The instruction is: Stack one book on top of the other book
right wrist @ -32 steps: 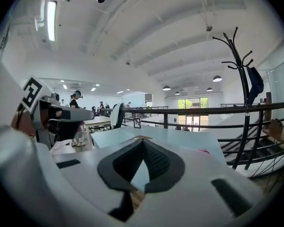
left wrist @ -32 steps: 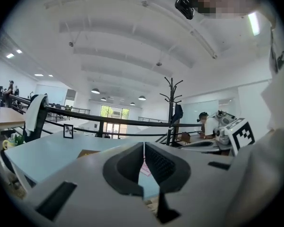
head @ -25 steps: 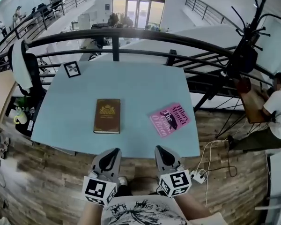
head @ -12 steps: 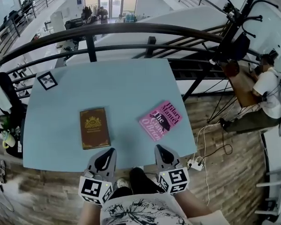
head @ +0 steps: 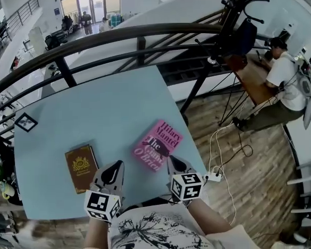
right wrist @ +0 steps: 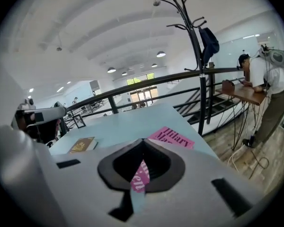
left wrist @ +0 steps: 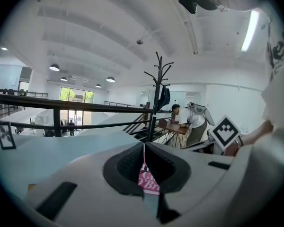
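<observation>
Pink book (head: 156, 146) and brown book (head: 81, 167) lie well apart on the pale blue table (head: 109, 102); neither one is lifted.

The pink book lies tilted near the right front part of the table and the brown book is to its left, so I judge that the step in hand is only the approach. The left gripper (head: 115, 166) hangs at the near edge between the two books, and the right gripper (head: 173, 161) is just beside the near corner of the pink book. Both have their jaws closed together and hold nothing; the pink cover only shows behind the slit. The next move calls for opening one gripper's jaws and taking one book by its edge.
</observation>
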A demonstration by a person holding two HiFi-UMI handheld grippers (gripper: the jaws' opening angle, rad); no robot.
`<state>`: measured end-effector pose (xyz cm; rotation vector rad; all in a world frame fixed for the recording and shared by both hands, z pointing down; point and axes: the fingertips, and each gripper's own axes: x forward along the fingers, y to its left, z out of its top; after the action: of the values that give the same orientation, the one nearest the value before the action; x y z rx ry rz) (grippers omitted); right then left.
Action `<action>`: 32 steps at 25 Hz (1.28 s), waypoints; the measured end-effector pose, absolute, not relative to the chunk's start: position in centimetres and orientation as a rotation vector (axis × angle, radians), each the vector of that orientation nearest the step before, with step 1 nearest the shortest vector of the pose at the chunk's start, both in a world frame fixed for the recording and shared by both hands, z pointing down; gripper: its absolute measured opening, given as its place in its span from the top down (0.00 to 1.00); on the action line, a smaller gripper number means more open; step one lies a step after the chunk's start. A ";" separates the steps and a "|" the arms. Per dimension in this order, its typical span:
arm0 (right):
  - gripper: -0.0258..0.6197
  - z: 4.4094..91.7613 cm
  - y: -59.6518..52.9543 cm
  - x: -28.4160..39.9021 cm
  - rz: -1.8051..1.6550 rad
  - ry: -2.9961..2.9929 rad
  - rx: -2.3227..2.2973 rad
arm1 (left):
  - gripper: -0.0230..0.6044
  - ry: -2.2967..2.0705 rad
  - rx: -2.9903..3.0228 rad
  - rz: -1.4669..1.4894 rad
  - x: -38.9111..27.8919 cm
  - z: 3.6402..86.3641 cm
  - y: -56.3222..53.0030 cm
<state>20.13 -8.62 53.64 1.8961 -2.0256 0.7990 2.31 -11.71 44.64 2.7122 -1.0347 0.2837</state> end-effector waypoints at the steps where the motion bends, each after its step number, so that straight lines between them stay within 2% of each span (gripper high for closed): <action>1: 0.97 54.6 -9.0 21.1 0.844 -1.999 1.907 | 0.94 -1.018 2.724 0.283 3.1 45.1 -12.4; 8: 0.97 62.0 -9.9 25.2 1.189 -1.787 1.827 | 0.94 -0.937 2.744 0.360 8.3 48.6 -15.7; 9: 0.95 63.0 -10.0 25.1 1.270 -1.775 1.785 | 0.95 -0.934 2.731 0.370 8.7 49.2 -16.1; 10: 0.80 63.9 -9.9 24.8 1.352 -1.767 1.739 | 0.94 -0.932 2.719 0.379 9.0 49.8 -16.4; 11: 0.73 64.7 -9.9 24.4 1.422 -1.758 1.700 | 0.94 -0.930 2.709 0.390 9.2 50.3 -16.7; 13: 0.73 65.8 -9.9 24.2 1.503 -1.733 1.665 | 0.94 -0.931 2.697 0.420 9.6 51.2 -17.1; 23: 0.58 69.3 -12.1 24.2 1.560 -1.674 1.648 | 0.94 -0.993 2.617 0.513 9.0 54.7 -18.6; 32: 0.57 70.0 -13.4 23.4 1.483 -1.750 1.592 | 0.94 -1.062 2.541 0.539 7.2 56.0 -18.8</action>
<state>23.43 -13.44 70.01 1.5916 -1.7504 1.4828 7.16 -18.79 56.04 2.5410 -1.0624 0.5395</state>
